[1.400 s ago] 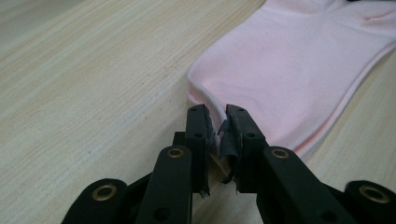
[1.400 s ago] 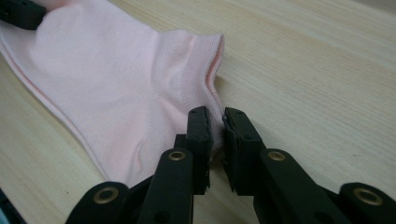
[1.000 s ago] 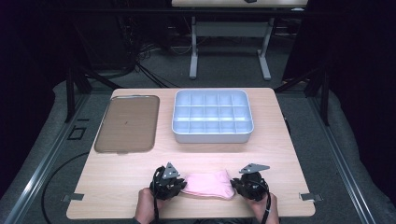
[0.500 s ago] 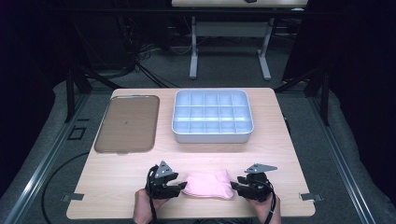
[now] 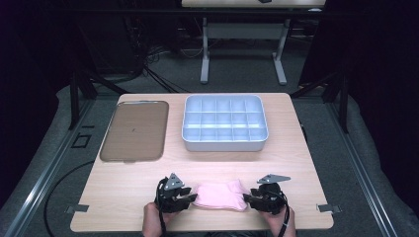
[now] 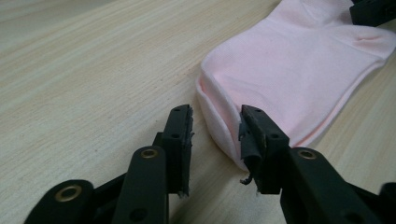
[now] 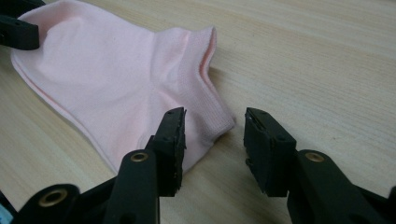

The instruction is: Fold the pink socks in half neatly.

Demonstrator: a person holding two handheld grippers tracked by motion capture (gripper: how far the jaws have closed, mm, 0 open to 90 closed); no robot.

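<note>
On the light wooden table (image 5: pixel 296 148), the pale blue plastic compartment tray (image 5: pixel 225 123) sits at about twelve o'clock from the centre, toward the far edge. The flat brown rectangular tray (image 5: pixel 134 131) lies to its left, at about ten o'clock, the two apart. The pink fabric sock (image 5: pixel 221 195) lies flat at six o'clock, near the front edge. The left gripper (image 5: pixel 184 200) sits at the sock's nine o'clock end, the right gripper (image 5: pixel 251 200) at its three o'clock end. A second table (image 5: pixel 247 3) stands behind, beyond twelve o'clock.
</note>
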